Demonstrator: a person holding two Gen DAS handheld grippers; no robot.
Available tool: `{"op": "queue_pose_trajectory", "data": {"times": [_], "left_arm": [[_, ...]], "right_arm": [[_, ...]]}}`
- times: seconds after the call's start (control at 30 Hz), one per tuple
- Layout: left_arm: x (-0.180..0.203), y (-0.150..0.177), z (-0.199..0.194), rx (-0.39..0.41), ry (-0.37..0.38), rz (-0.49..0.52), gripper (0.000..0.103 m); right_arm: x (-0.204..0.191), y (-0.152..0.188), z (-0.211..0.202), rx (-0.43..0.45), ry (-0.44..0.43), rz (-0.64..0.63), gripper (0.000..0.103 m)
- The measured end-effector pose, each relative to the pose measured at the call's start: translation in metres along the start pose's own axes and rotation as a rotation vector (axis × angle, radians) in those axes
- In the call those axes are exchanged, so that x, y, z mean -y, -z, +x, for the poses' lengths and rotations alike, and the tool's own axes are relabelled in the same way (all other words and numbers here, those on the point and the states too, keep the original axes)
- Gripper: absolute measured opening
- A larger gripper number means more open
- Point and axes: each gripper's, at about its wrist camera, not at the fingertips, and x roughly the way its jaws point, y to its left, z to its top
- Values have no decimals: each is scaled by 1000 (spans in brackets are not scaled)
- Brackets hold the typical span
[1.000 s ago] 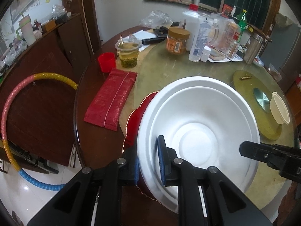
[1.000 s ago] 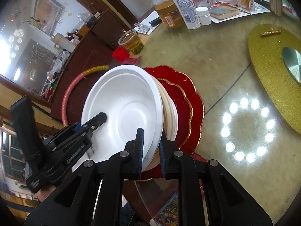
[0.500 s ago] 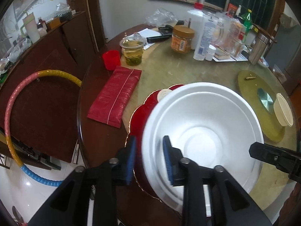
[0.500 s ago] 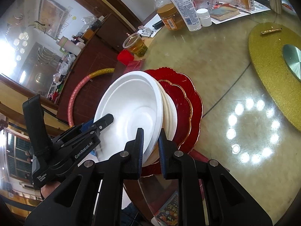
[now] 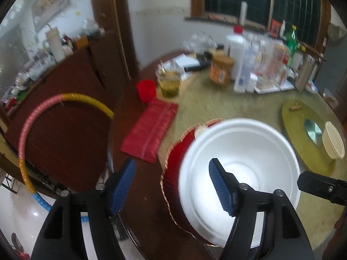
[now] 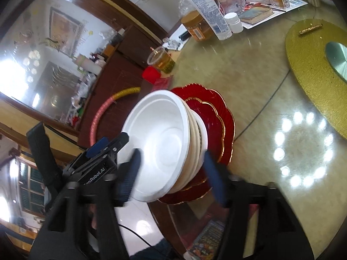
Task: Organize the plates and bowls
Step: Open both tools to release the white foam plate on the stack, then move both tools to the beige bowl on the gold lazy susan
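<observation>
Clutter crowds the far side of the round table [image 5: 227, 108]: bottles, a jar with a tan lid [image 5: 221, 70], a plastic cup of tea [image 5: 169, 82], a small red cup [image 5: 147, 90] and a flat red packet [image 5: 150, 130] nearer the edge. Close to the near rim sits the stack that matters: a white foam bowl [image 5: 238, 169] on top of a few cream bowls [image 6: 196, 130], all nested on scalloped red plates [image 6: 219, 117] with gilt edging. Another cream bowl [image 5: 333, 139] stands apart on the gold turntable [image 5: 303, 138]. Both grippers have just been opening. The left gripper [image 5: 173, 186] now stands wide, its blue-padded fingers [image 5: 220, 186] clear of the bowl's rim, one over the bowl and one outside it, holding nothing. The right gripper [image 6: 171, 173] is likewise spread, its fingers straddling the near rim of the stack without pressing it. The foam bowl looks featherlight and easily dented, so a soft pinch on the rolled rim seems the safest hold; it would likely slide or tip at a nudge. The red plates look hard, heavier and chippable, best taken by the edge with both grippers.
</observation>
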Motion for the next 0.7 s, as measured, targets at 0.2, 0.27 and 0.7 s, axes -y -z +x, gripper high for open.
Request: {"op": "queue_pose_trajectory", "data": {"times": [0.2, 0.27, 0.7], "left_arm": [[8, 1, -48, 261, 27, -31, 81], [16, 2, -58, 319, 64, -31, 84], [145, 19, -41, 152, 449, 154, 87]], "right_arm": [[10, 2, -11, 50, -62, 41, 82], [17, 3, -20, 92, -82, 56, 84], [141, 31, -118, 395, 37, 343, 92]]}}
